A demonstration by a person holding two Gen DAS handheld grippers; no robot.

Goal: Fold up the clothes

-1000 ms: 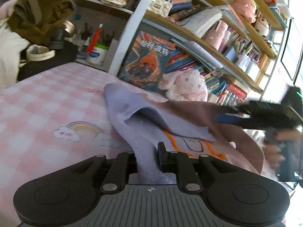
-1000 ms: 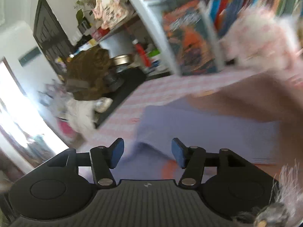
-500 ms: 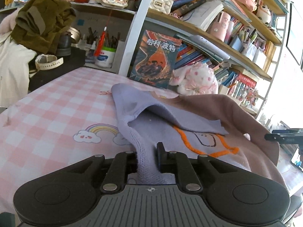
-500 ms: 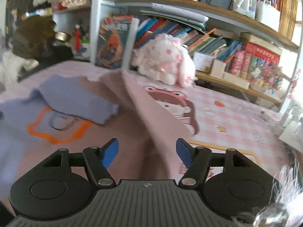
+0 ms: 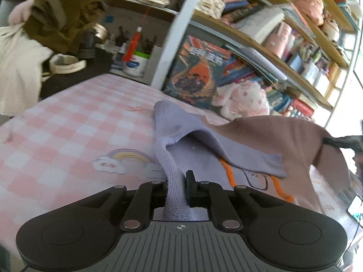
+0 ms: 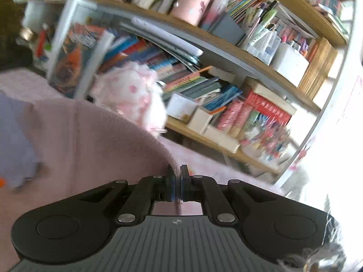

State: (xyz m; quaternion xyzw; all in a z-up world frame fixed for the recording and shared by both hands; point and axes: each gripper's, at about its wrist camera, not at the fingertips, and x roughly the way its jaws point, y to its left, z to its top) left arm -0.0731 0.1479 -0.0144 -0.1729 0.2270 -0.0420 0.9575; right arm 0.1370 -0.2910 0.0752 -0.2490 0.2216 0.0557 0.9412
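While the left tongs (image 5: 176, 184) clamp the ribbed lilac edge of the sweater (image 5: 249, 145), the right tongs (image 6: 174, 181) are clenched on its mauve edge, jaws nearly touching with only thin fabric between. Sweater is half lifted: near part hangs from both tongs, far part lies on the pink checked sheet (image 5: 74, 131). A lilac sleeve (image 5: 226, 151) drapes across the front, over an orange outline drawing (image 5: 229, 174). Right tongs show at the far right in the left view, pulling the mauve edge up. Behind the sweater: pink plush toy (image 5: 242, 99) and a shelf of books (image 6: 238, 104). Brown garment (image 5: 61, 13) heaped far left. Right view is motion-blurred.
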